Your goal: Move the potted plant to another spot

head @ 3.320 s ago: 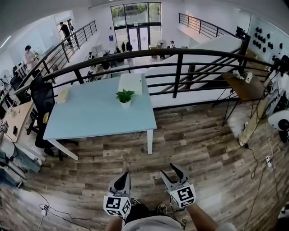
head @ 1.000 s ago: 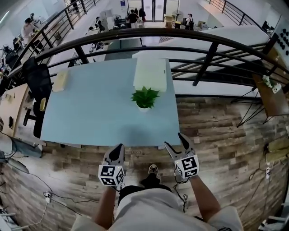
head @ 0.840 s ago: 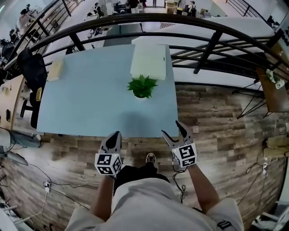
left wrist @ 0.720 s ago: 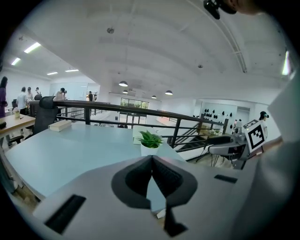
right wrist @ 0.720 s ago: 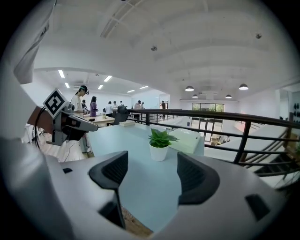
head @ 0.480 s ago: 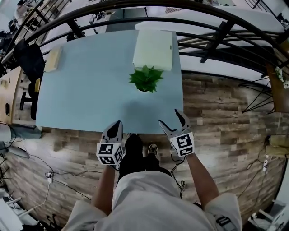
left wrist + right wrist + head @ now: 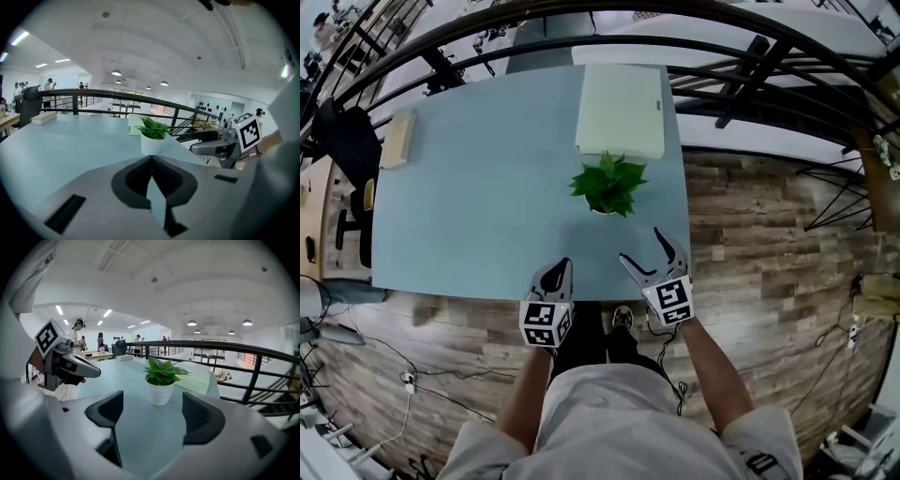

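A small green plant in a white pot (image 7: 608, 187) stands on the pale blue table (image 7: 469, 197), near its right side. In the right gripper view the potted plant (image 7: 160, 382) stands a short way ahead, framed between the two spread jaws. My right gripper (image 7: 641, 249) is over the table's near edge, its jaws opening with nothing between them. My left gripper (image 7: 562, 271) is at the near edge too, left of the plant, jaws shut and empty. In the left gripper view the potted plant (image 7: 153, 136) stands just beyond the closed tips.
A pale green flat box (image 7: 621, 110) lies right behind the plant. A tan box (image 7: 397, 139) sits at the table's far left. A black railing (image 7: 741, 66) runs behind the table. A black chair (image 7: 342, 141) stands at the left. Wood floor (image 7: 750, 281) lies to the right.
Both grippers have moved forward and down to the table's near edge, closer to the plant. The right gripper's jaws stand wider apart than before. The plant has not moved.
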### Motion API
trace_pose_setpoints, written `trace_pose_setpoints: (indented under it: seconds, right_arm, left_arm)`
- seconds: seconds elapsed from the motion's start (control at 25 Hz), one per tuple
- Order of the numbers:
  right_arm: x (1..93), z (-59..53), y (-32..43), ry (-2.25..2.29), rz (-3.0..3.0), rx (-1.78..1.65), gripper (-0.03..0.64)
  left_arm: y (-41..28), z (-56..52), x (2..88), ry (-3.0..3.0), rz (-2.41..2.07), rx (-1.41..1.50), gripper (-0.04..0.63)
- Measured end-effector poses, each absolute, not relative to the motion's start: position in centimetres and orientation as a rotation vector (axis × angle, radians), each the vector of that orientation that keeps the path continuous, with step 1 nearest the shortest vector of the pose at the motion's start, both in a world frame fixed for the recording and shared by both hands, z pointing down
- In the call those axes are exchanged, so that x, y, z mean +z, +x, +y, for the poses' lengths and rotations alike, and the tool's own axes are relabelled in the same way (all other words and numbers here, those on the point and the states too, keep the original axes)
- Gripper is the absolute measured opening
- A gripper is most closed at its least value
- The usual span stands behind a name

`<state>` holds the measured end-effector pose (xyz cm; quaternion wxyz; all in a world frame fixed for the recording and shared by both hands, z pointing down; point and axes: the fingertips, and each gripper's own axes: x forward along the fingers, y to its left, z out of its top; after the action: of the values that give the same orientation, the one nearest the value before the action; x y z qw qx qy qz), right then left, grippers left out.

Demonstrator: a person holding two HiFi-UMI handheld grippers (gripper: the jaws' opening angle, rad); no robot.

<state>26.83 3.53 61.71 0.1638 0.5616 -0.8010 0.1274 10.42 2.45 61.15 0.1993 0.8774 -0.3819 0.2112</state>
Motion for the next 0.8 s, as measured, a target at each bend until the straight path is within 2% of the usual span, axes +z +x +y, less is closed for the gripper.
trace_pose_setpoints:
  seconds: [0.4, 0.8]
  right_arm:
    - [64.0, -1.5, 25.7, 1.643, -2.262, 0.422, 0.416]
    - [65.4, -4.6, 24.7, 1.787, -2.201, 0.551, 0.469]
  left_arm:
    - [11.2, -1.5, 63.8, 2.429, -1.0, 0.596, 0.011]
    - [10.8, -4.7, 65.9, 2.429, -0.925, 0.648, 0.011]
